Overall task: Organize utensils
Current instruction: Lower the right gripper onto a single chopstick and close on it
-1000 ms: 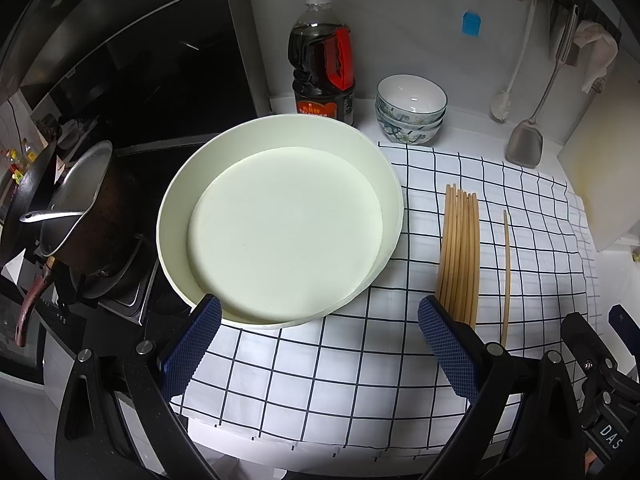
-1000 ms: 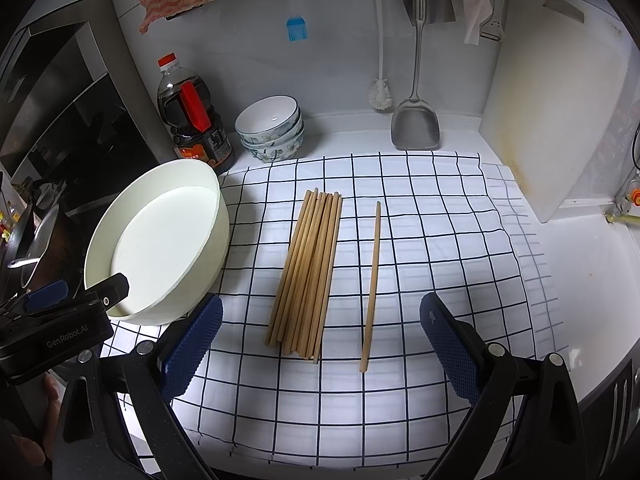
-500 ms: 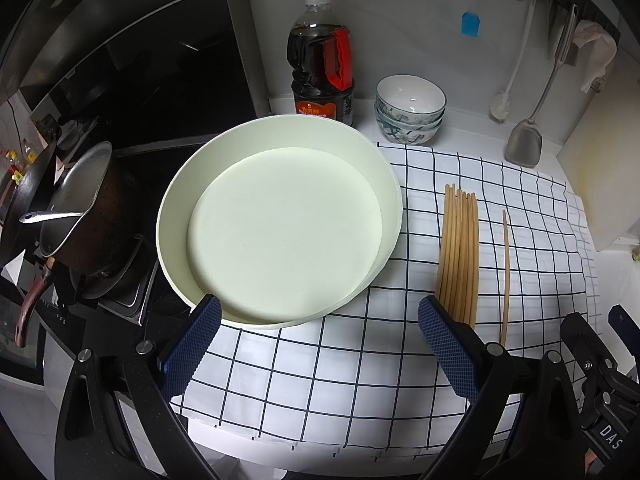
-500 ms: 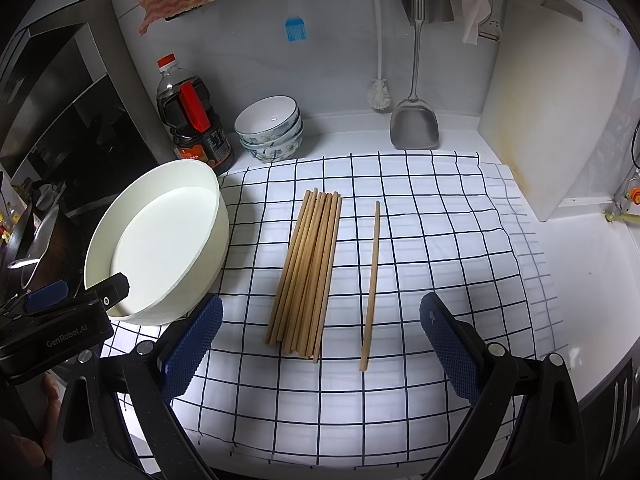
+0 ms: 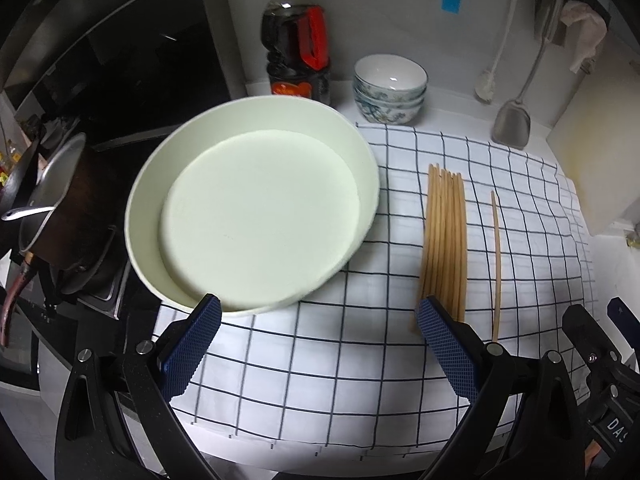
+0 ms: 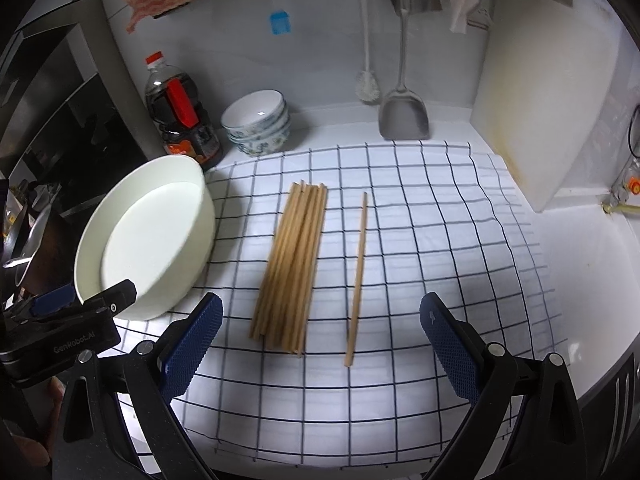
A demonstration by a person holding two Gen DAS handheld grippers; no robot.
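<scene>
A bundle of wooden chopsticks (image 6: 294, 264) (image 5: 445, 240) lies on the checked cloth (image 6: 420, 240) (image 5: 340, 360). One single chopstick (image 6: 357, 276) (image 5: 496, 260) lies apart, just to its right. My right gripper (image 6: 318, 338) hovers open over the near ends of both, holding nothing. My left gripper (image 5: 318, 338) is open too, in front of the wide cream bowl (image 5: 248, 208) (image 6: 148, 236), which is empty and rests half on the cloth's left edge. The left gripper's body shows at the right wrist view's lower left.
At the back stand a dark oil bottle (image 6: 180, 120), stacked patterned bowls (image 6: 258, 122), a hanging brush (image 6: 368, 84) and a metal spatula (image 6: 404, 112). A white cutting board (image 6: 548, 92) leans at the right. A pot with a lid (image 5: 52, 200) sits on the stove at the left.
Both grippers have shifted slightly, with some motion blur now; the chopsticks and bowl lie where they were.
</scene>
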